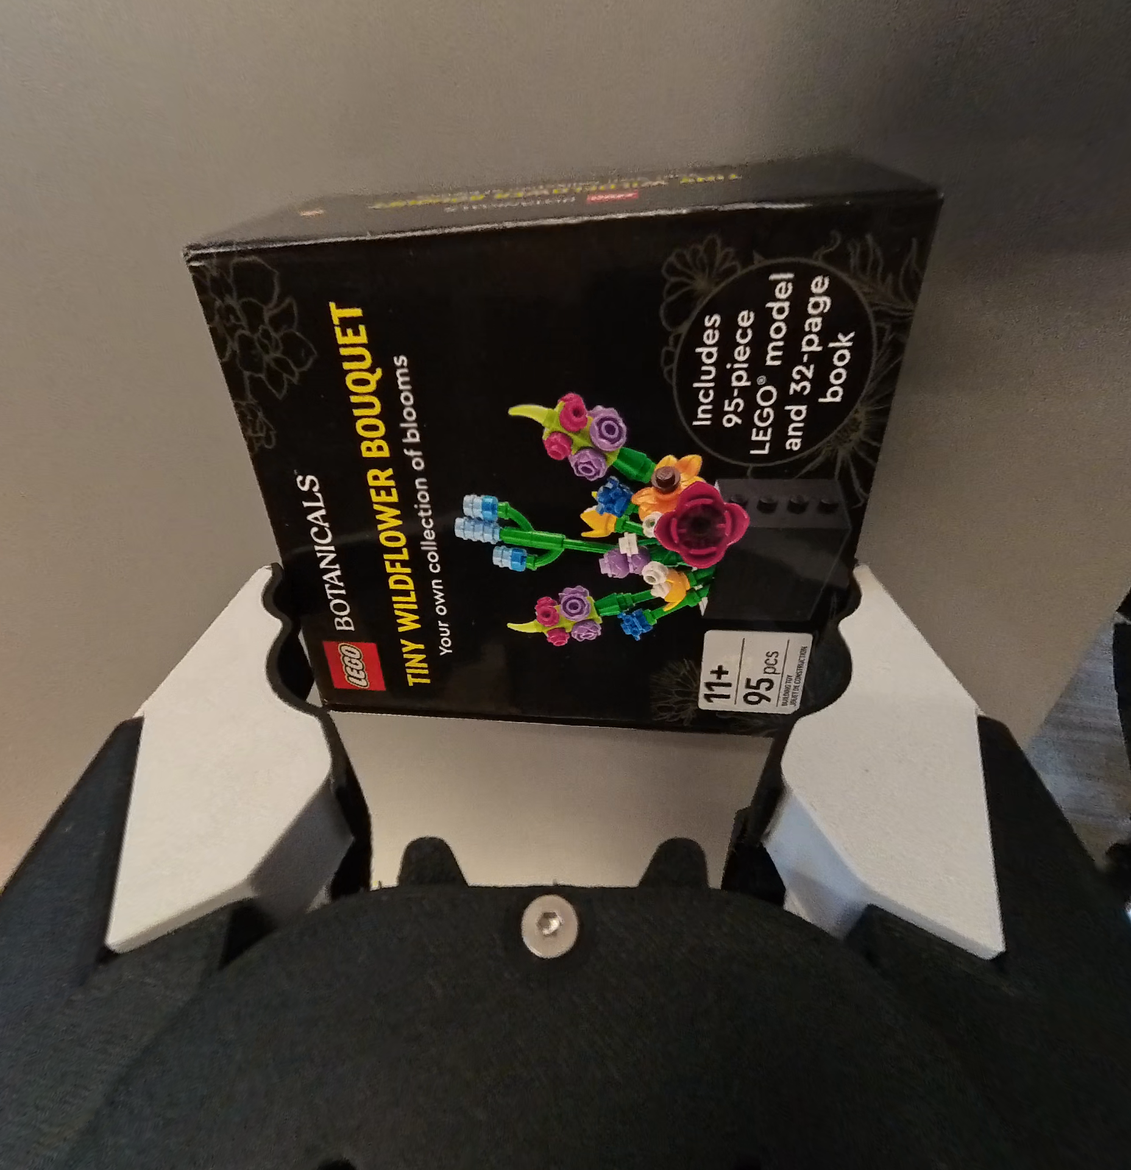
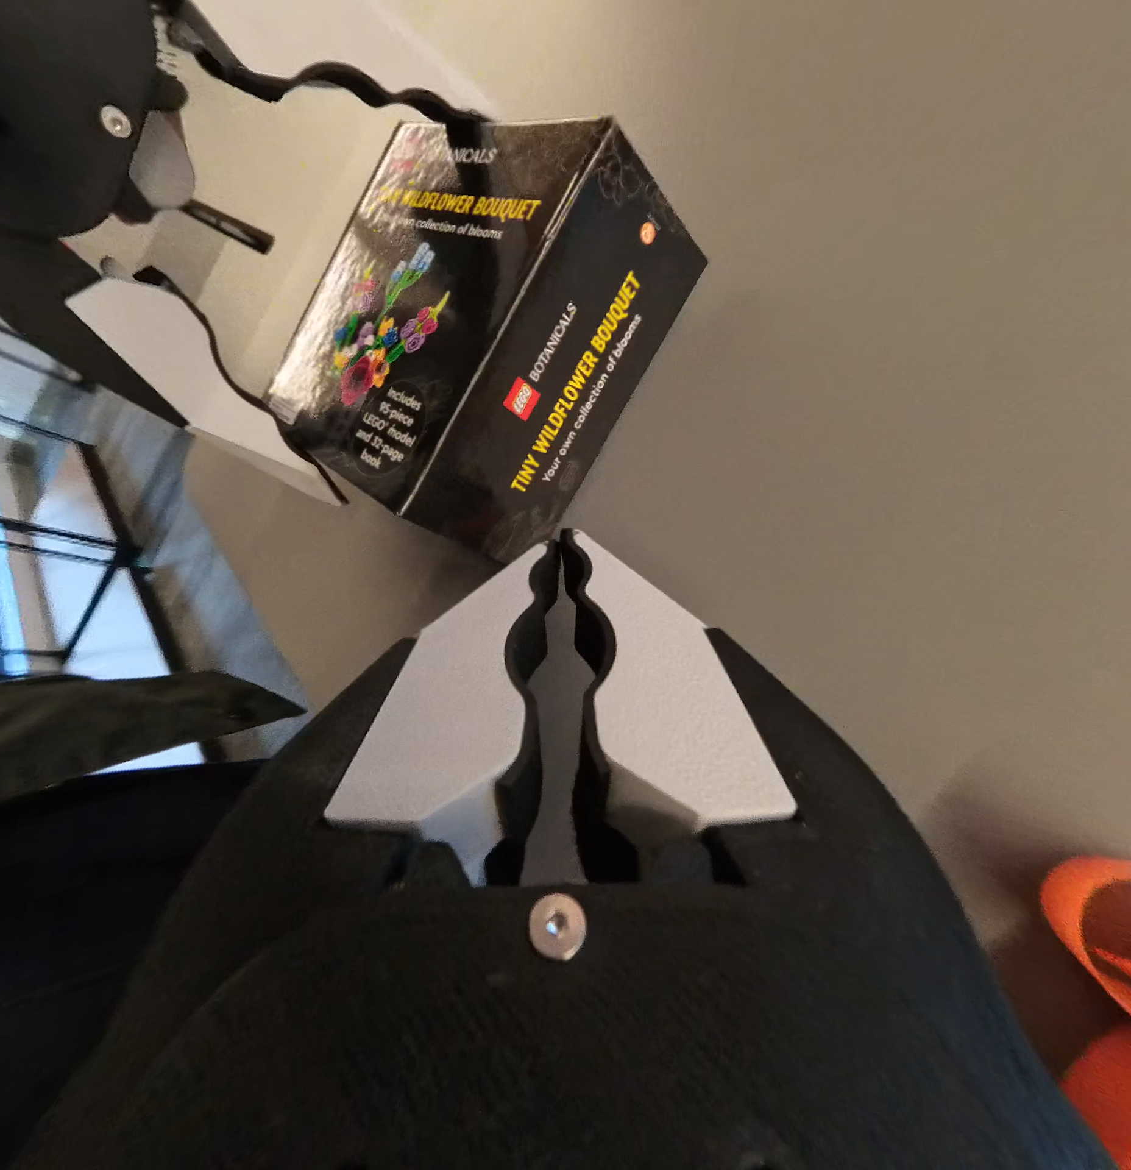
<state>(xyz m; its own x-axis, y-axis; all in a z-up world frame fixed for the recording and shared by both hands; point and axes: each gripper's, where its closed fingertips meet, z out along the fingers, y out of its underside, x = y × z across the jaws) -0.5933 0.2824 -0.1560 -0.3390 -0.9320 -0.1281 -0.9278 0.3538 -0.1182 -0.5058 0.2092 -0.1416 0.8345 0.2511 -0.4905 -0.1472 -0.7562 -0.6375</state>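
A black cardboard box (image 1: 550, 380) printed with a colourful brick-flower bouquet rests on the grey table (image 1: 107, 316). My left gripper (image 1: 566, 608) is open wide. Its two fingertips straddle the near end of the box, one at each side. The right wrist view shows the same box (image 2: 550, 354) with the left gripper's white fingers (image 2: 164, 342) spread around it. My right gripper (image 2: 560, 538) is shut, its black pads pressed together with nothing between them. Its tip sits right at the box's near corner.
An orange object (image 2: 1101, 949) lies at the lower right of the right wrist view. A dark flat sheet (image 2: 107, 715) and a black metal frame (image 2: 107, 570) are at the left. Bare grey table (image 2: 867, 316) stretches beyond the box. The tips of one gripper are about 12 centimetres away from the tips of the other.
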